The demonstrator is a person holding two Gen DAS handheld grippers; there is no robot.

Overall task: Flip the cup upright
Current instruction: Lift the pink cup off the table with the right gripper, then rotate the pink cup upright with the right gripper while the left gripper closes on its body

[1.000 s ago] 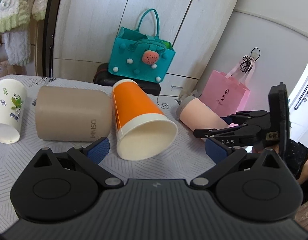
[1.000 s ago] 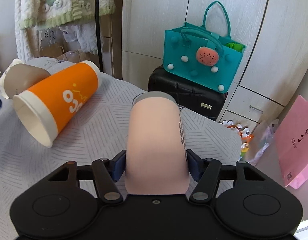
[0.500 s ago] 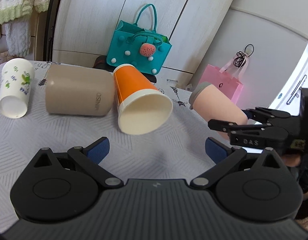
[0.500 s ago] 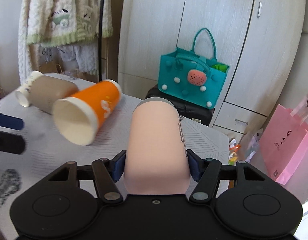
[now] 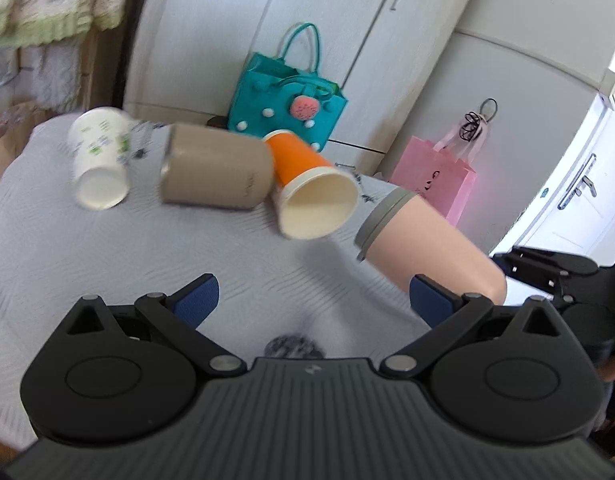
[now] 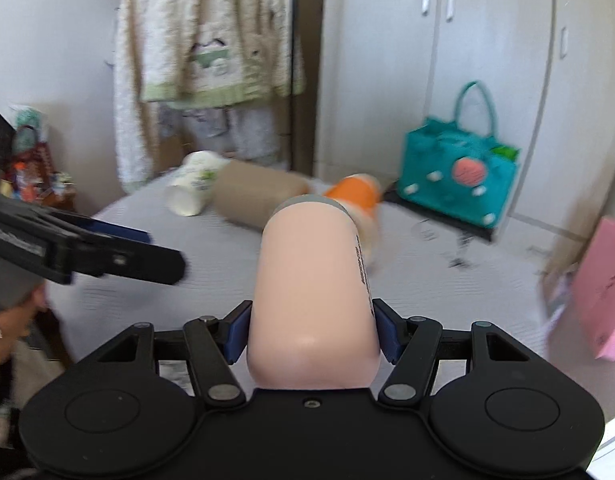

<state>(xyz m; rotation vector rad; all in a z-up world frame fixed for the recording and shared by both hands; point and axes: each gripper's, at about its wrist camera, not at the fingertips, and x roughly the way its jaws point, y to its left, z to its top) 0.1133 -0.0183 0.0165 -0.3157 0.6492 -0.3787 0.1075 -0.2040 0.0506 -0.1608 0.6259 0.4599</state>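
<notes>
My right gripper (image 6: 309,330) is shut on a pink cup with a grey lid (image 6: 313,292) and holds it lifted above the table, lid end pointing away and tilted up. The same pink cup (image 5: 423,248) shows at the right of the left wrist view, off the cloth. My left gripper (image 5: 313,300) is open and empty above the near part of the table. It also shows in the right wrist view (image 6: 87,252). An orange paper cup (image 5: 311,196), a beige cup (image 5: 219,174) and a white printed cup (image 5: 101,160) lie on their sides.
The table has a grey patterned cloth (image 5: 107,256). Behind it stand a teal bag (image 5: 287,108) on a dark case, a pink bag (image 5: 435,180) and white wardrobe doors. Clothes (image 6: 211,36) hang at the back left.
My right gripper has lifted the pink cup higher off the table and swung left. My left gripper has drawn back and up, so the lying cups look farther away.
</notes>
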